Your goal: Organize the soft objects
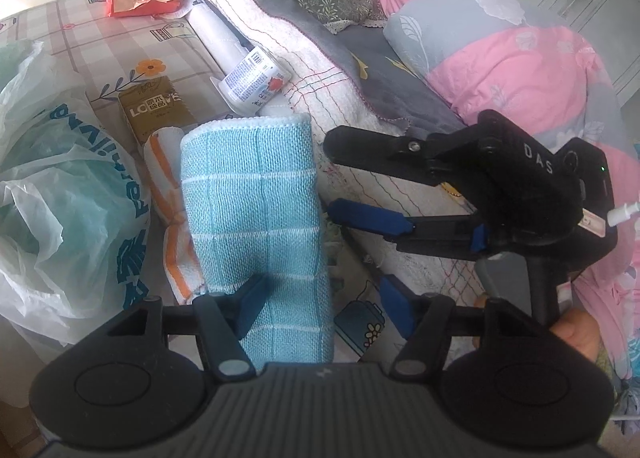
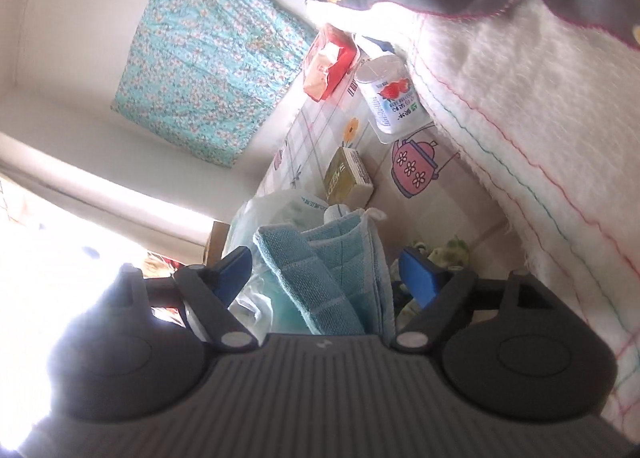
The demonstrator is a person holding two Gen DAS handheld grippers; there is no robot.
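A light blue folded towel (image 1: pixel 256 214) with a white grid pattern lies lengthwise on the bed. An orange-and-white striped cloth (image 1: pixel 170 202) touches it at nine o'clock. From the right wrist, the blue towel's (image 2: pixel 332 282) folded layers show edge-on.

Daylit, soft shadows. Right wrist view blown out at lower left: window glare washes over the right gripper (image 2: pixel 324 270) body and the wall. Left wrist view evenly exposed, slightly hazy. Heavy fisheye bending and dark vignette at corners. Blue towel (image 1: pixel 256 226) sharp; far bedding soft.
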